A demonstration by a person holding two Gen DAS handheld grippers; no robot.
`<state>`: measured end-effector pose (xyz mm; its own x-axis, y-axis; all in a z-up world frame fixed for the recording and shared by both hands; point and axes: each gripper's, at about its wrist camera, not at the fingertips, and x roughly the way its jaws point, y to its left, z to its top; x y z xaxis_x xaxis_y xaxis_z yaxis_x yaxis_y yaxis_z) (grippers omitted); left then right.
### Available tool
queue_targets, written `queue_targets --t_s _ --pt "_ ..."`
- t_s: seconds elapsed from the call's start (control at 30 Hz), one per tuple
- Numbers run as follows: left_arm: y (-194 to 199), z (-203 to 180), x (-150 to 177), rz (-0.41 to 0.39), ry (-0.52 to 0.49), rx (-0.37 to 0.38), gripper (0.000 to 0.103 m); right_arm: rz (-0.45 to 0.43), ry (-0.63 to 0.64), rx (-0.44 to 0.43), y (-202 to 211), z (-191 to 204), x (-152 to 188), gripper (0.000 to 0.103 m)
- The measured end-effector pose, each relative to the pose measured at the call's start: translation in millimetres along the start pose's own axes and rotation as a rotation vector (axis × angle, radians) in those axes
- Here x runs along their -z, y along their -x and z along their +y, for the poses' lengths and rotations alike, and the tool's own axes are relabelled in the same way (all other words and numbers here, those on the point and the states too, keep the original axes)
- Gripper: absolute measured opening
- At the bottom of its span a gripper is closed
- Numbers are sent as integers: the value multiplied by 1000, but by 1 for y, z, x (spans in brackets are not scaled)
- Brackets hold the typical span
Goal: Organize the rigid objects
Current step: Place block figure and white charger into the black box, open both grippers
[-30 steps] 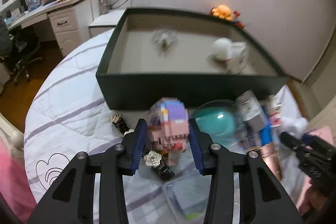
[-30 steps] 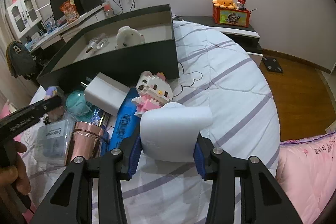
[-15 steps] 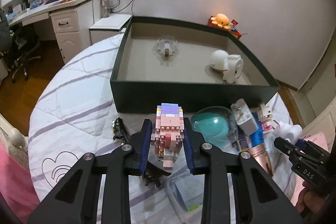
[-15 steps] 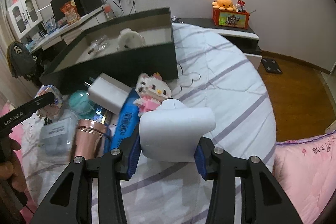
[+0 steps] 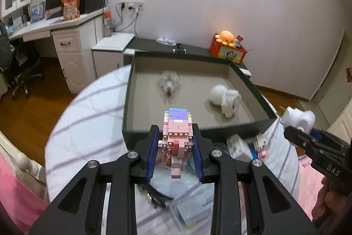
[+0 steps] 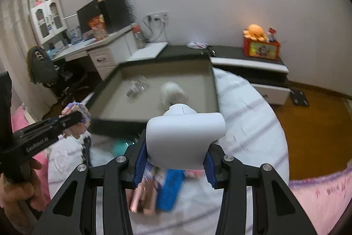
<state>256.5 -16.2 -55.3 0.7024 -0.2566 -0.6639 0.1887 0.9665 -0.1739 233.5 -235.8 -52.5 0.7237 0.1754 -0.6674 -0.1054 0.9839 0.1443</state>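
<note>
At the left, the left gripper (image 5: pixel 176 154) is clamped on a brick figure (image 5: pixel 177 136), its blue pads pressing the figure's 2 flanks. The figure stands upright in the jaws, long axis vertical, purple cap on top and a pale leg hanging below the pads; which way its face points I cannot tell. It hangs clear of the quilt (image 5: pixel 88 124), just short of the near wall of the box (image 5: pixel 253 124), so the box floor lies ahead of it and slightly lower: the coming move looks like a short carry forward over that wall, then a lowering.

In the middle, the box holds 2 things already: a clear blurred item (image 5: pixel 169 84) toward the far left and a white toy (image 5: pixel 224 98) toward the right. The bare floor nearest the left jaws is the front left corner.

At the right, the right gripper (image 6: pixel 173 164) grips a white casing (image 6: pixel 184 140) across its lower body; its broad top flares to the right, long axis roughly crosswise to the jaws. It too sits before the near wall, nearer the box's right half, where the white toy leaves less room

Loose items remain on the quilt below both grippers
</note>
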Motion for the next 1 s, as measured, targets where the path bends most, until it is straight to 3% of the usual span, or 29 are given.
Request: queue_targets --t_s 0.23,0.4,0.63,0.77,0.8,0.87,0.93,1.0 --pt "-15 -2 -40 -29 -18 -40 28 -17 28 -53 -37 14 -51 45" --pt "-51 -3 -63 -9 -25 -60 28 18 20 -46 -81 8 -74 45" --pt "-108 -6 -70 64 -34 -82 29 114 6 -23 -144 -3 -81 45" --pt "-131 -4 -67 109 -30 -93 30 139 -7 -4 -158 -10 -80 47" --pt "-134 -4 -67 117 -30 -98 30 148 -8 0 -161 -11 -79 49" --pt "-137 -4 -67 119 -38 -113 31 153 -5 4 -161 -10 -80 74" --pt "-135 -5 -67 113 -43 -130 50 141 -1 -3 -157 -9 -80 81" --pt "-127 -4 -68 84 -42 -171 79 130 -2 8 -153 -7 -83 84"
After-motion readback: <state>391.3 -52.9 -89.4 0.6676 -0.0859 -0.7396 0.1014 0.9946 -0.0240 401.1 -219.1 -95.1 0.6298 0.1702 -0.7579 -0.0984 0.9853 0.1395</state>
